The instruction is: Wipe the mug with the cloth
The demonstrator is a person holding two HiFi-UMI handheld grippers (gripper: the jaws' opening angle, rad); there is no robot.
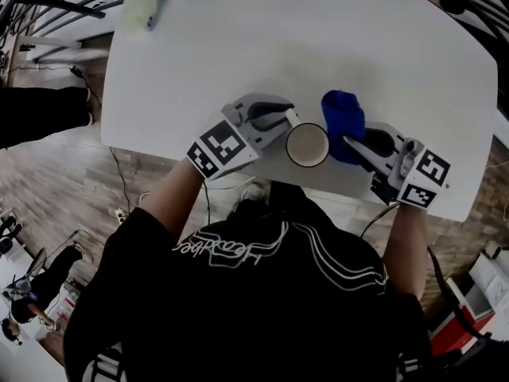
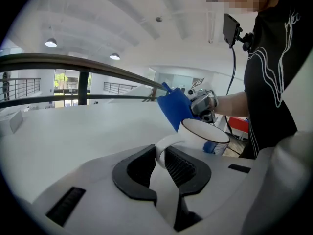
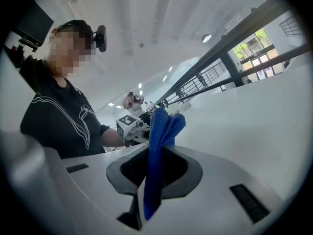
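A white mug point(image 1: 307, 144) with a dark rim stands upright at the table's near edge, its mouth facing up. My left gripper point(image 1: 285, 122) comes at it from the left; in the left gripper view the mug's handle point(image 2: 164, 148) sits between the ridged pads, which close on it. A folded blue cloth point(image 1: 343, 122) hangs just right of the mug, pinched in my right gripper point(image 1: 350, 143). In the right gripper view the cloth point(image 3: 159, 146) stands up out of the shut jaws. From the left gripper view the cloth point(image 2: 173, 109) hangs just behind the mug's rim point(image 2: 205, 136).
The white table point(image 1: 318, 38) stretches away behind the mug. A pale green pack point(image 1: 141, 5) lies at its far left corner. Dark railings run beyond the table. Cables and a wooden floor show on the left, a red box point(image 1: 465, 313) at the lower right.
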